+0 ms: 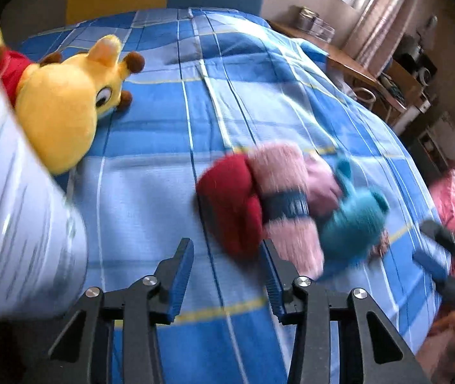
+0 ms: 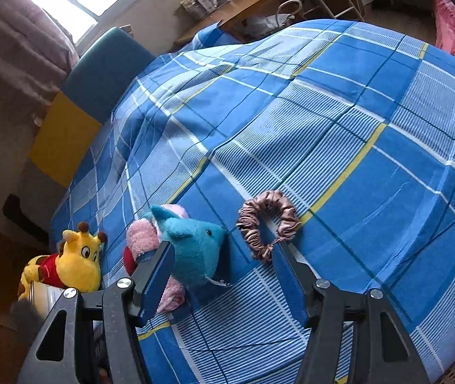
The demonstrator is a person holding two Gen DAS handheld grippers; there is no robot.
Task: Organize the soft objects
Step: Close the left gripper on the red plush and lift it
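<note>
Empty between its parted fingers, the left gripper (image 1: 227,275) has a red, pink and teal plush pile (image 1: 278,198) just ahead to its right and a giraffe (image 1: 64,102) far left on the bed (image 1: 163,192), while the right gripper (image 2: 224,256), fingers spread, reaches toward a scrunchie (image 2: 267,220) with the teal plush (image 2: 195,249) beside its left finger.

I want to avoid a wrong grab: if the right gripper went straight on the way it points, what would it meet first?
Probably the brown scrunchie, lying just ahead of the open right gripper; the teal plush sits left, by one finger. Depth is uncertain.
</note>
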